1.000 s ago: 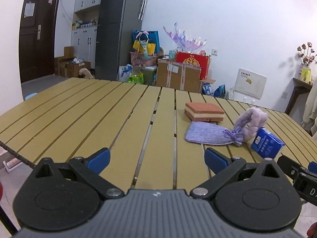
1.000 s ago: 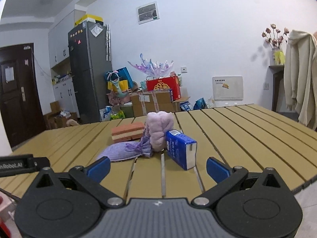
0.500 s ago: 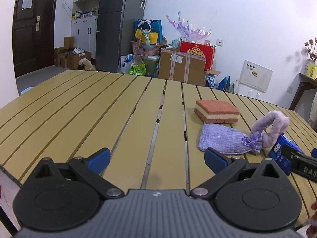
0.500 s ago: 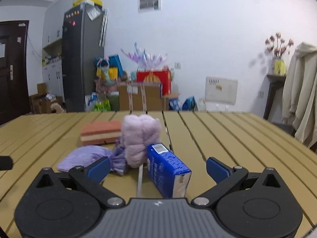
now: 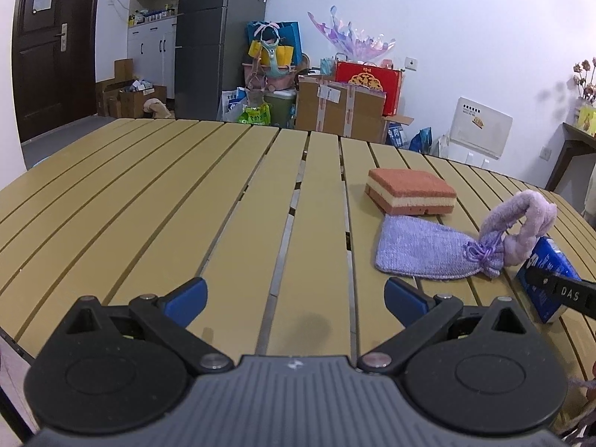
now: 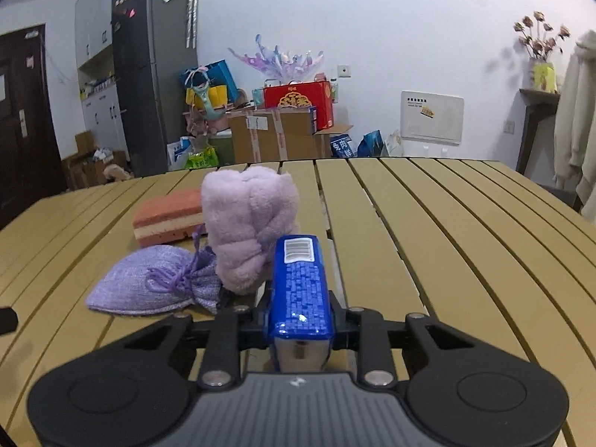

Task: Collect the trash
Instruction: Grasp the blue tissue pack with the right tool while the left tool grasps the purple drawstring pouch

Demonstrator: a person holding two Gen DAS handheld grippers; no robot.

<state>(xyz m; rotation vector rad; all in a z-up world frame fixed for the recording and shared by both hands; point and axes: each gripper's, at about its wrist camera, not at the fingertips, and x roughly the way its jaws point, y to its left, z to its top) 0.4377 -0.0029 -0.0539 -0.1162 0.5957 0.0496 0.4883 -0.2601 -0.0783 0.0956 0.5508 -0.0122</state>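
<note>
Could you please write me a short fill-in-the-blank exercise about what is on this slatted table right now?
1. The right gripper is shut on the ___ carton.
2. The left gripper holds ___.
3. The drawstring pouch lies between the fluffy headband and the ___.

Missing words: blue; nothing; sponge

I am in a lived-in home, in a room that is part dining space, part storage. My worktop (image 5: 231,201) is a slatted yellow-wood table. Behind it stands a tall grey fridge (image 5: 219,41) with magnets and papers on it, beside white kitchen cupboards (image 5: 151,33) and a dark wooden entry door (image 5: 48,48). Taped cardboard boxes (image 5: 341,111), a red gift box (image 5: 368,82) and shopping bags are heaped against the white wall. A cream coat (image 6: 577,119) hangs at the right, next to dried flowers (image 6: 540,41) on a small shelf.
</note>
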